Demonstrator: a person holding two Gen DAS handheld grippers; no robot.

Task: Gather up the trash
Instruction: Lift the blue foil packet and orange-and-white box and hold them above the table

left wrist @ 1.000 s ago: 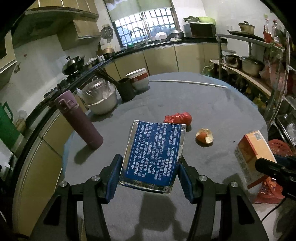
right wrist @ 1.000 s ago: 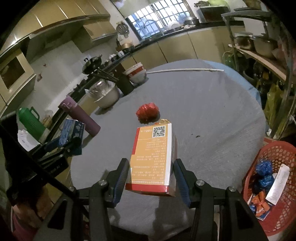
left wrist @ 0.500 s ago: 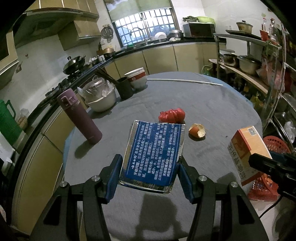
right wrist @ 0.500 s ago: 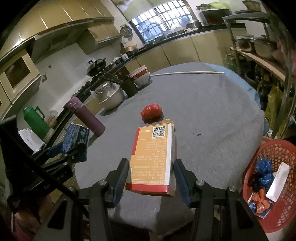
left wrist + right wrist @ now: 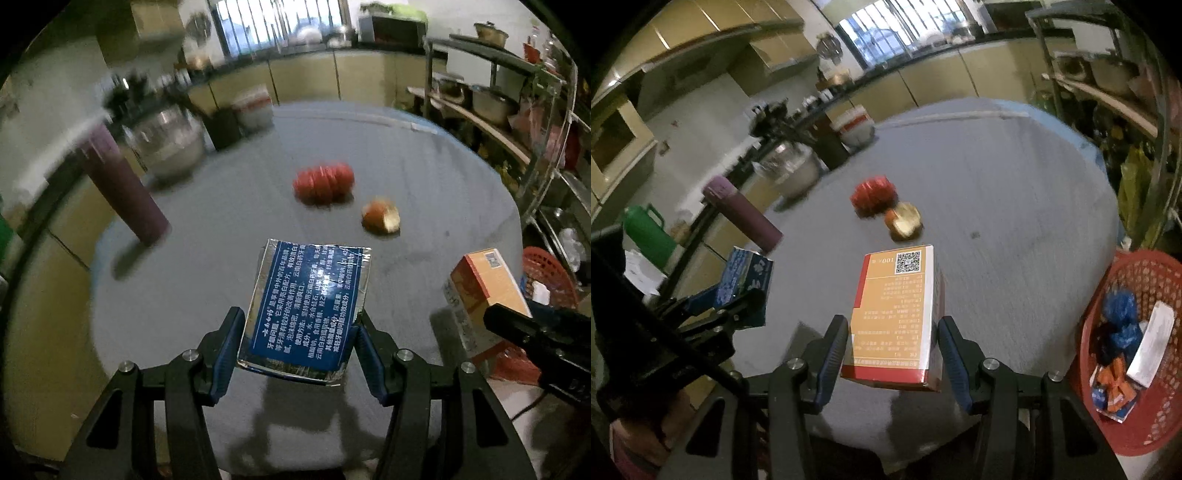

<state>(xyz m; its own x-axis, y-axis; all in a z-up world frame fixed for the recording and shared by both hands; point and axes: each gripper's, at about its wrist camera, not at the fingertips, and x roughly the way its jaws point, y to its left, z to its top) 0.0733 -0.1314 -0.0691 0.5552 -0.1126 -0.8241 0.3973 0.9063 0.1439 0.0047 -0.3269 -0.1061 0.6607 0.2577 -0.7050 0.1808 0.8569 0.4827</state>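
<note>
My left gripper (image 5: 301,343) is shut on a blue and silver box (image 5: 308,306) and holds it above the near edge of the round grey table (image 5: 424,173). My right gripper (image 5: 894,349) is shut on an orange carton (image 5: 897,314), also held above the near table edge. The carton shows at the right of the left wrist view (image 5: 484,291), and the blue box at the left of the right wrist view (image 5: 748,280). A crumpled red wrapper (image 5: 323,182) and a piece of orange peel (image 5: 380,219) lie on the table.
A red mesh basket (image 5: 1145,280) with several pieces of trash stands on the floor at the right of the table. A purple flask (image 5: 122,184), a covered bowl (image 5: 170,146), a dark cup and stacked bowls (image 5: 253,109) stand at the table's far left. A metal rack (image 5: 517,110) is at the right.
Both grippers have pulled back toward the near table edge and higher, still holding their boxes. The red wrapper and peel now look farther away, and the views are blurred by motion.
</note>
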